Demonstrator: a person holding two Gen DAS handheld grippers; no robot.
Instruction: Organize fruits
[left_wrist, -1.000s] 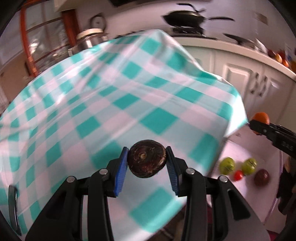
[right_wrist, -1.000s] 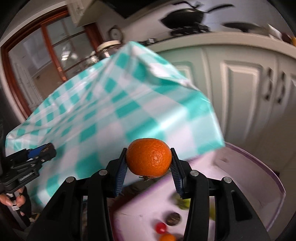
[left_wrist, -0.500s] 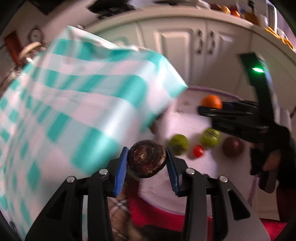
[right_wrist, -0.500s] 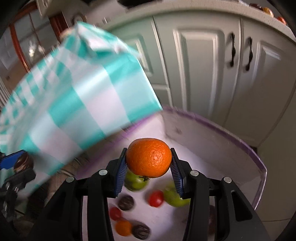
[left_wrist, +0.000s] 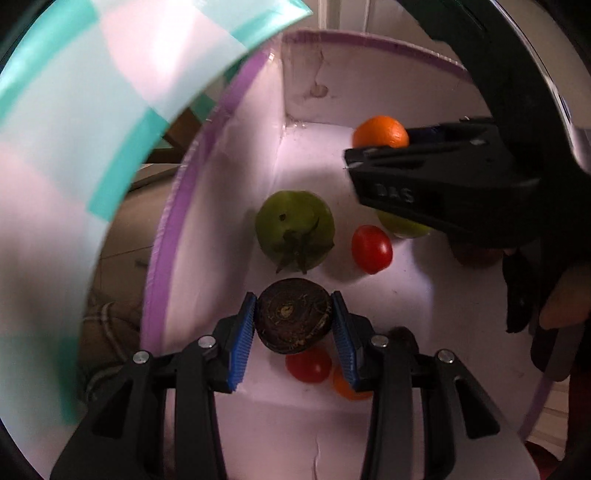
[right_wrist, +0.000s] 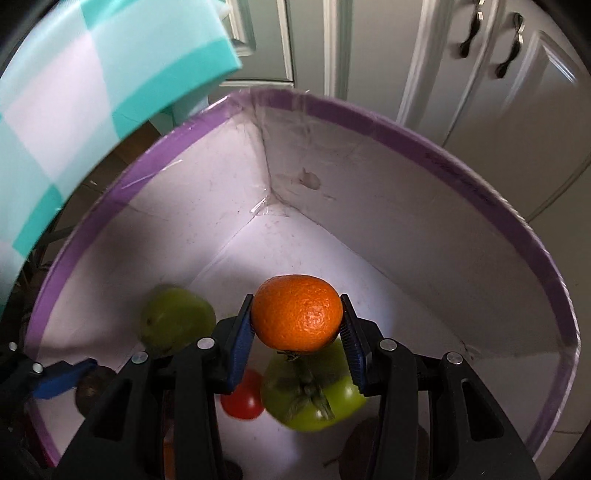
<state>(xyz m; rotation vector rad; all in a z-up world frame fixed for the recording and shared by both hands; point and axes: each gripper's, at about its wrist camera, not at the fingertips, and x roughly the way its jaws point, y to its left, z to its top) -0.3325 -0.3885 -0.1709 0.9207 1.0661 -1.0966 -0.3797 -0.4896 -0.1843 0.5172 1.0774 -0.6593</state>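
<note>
Here both grippers hang over the purple-rimmed box (right_wrist: 491, 206). The left gripper (left_wrist: 293, 325) has its fingers closed on a dark, flattish round fruit (left_wrist: 293, 319), pinched across its widest part. The right gripper (right_wrist: 297, 319) likewise clamps an orange (right_wrist: 297, 314) at its equator. Both fruits look light and firm. The orange's skin probably gives a little under the pads, so a side-to-side hold at the middle suits it. On the box floor lie green tomatoes (left_wrist: 295, 229), soft enough to bruise, and smooth red cherry tomatoes (left_wrist: 371, 249) that would roll. A checked cloth (right_wrist: 92, 92) hangs beside the box.
</note>
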